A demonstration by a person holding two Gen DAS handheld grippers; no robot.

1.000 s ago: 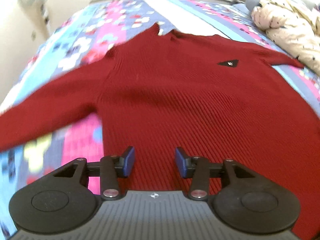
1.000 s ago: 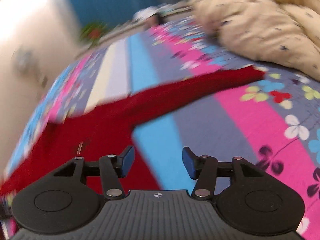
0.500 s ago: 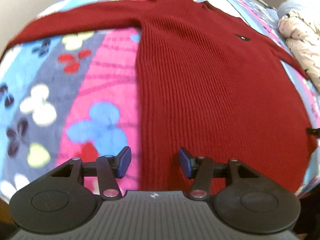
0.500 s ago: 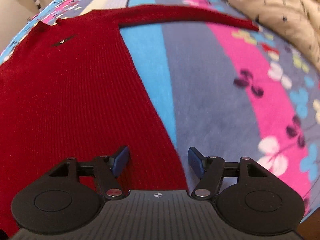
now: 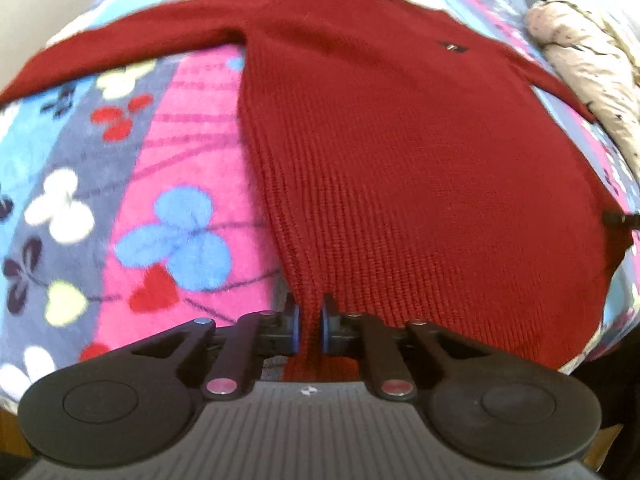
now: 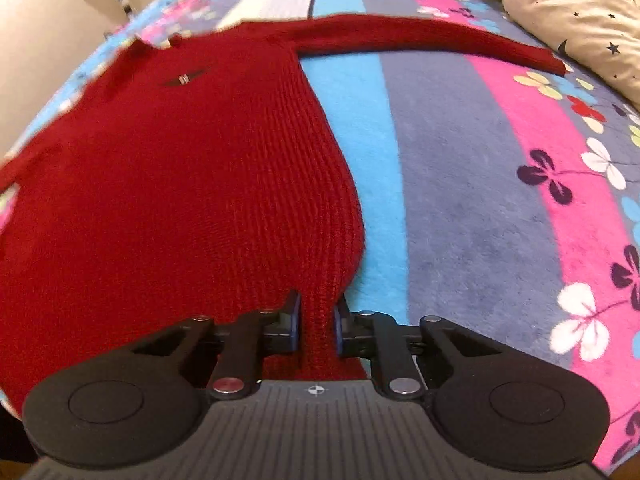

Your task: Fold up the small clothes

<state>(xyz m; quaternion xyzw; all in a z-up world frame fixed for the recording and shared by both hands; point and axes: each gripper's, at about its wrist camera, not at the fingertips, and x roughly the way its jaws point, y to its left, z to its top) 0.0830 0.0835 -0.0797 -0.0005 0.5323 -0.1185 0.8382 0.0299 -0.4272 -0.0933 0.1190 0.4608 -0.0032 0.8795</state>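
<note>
Deep red ribbed sweater with a small dark chest badge. Blanket striped pink, blue and grey, dotted with clover flowers. Cream quilt speckled with dark stars. Black grippers, blue pads.

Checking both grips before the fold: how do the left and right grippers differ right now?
The left gripper pinches the sweater's hem corner beside the pink stripe; the right gripper pinches the corner beside the blue stripe. The left bunches a narrower fold than the right. Both just closed on the hem.
</note>
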